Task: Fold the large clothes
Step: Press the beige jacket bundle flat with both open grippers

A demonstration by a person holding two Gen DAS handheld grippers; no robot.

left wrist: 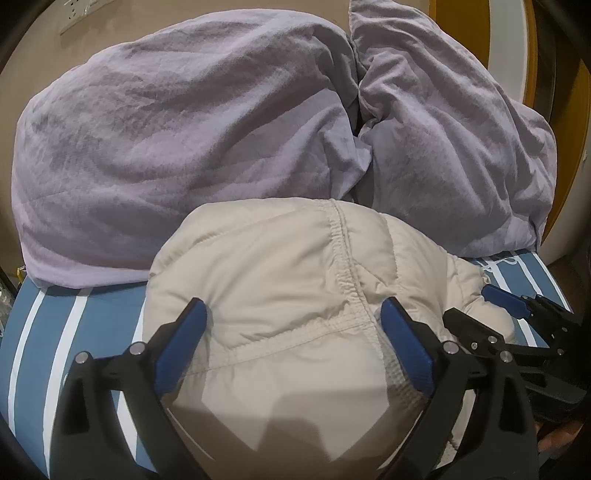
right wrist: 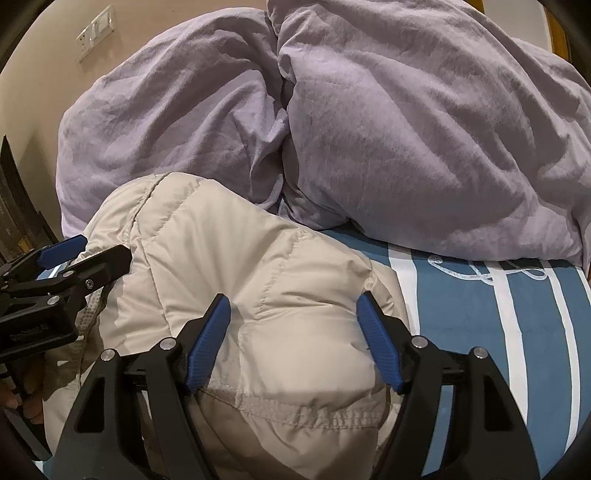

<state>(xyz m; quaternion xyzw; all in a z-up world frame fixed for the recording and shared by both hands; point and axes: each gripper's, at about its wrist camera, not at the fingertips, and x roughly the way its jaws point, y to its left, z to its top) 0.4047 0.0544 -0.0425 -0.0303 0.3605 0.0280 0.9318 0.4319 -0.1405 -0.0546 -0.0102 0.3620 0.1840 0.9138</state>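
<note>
A beige padded jacket point(left wrist: 280, 280) lies bunched on the blue and white striped bed sheet point(left wrist: 85, 325). It also shows in the right wrist view point(right wrist: 236, 266). My left gripper point(left wrist: 293, 314) is open, its blue fingers spread over the jacket's stitched seam. My right gripper point(right wrist: 293, 306) is open above the jacket's right part. Each gripper shows in the other's view: the right one point(left wrist: 517, 314) at the jacket's right edge, the left one point(right wrist: 74, 258) at its left edge.
A crumpled lilac duvet point(left wrist: 184, 129) fills the bed behind the jacket, also in the right wrist view point(right wrist: 406, 147). Striped sheet point(right wrist: 498, 332) is bare to the right. A beige wall with a socket plate point(right wrist: 94, 31) stands behind.
</note>
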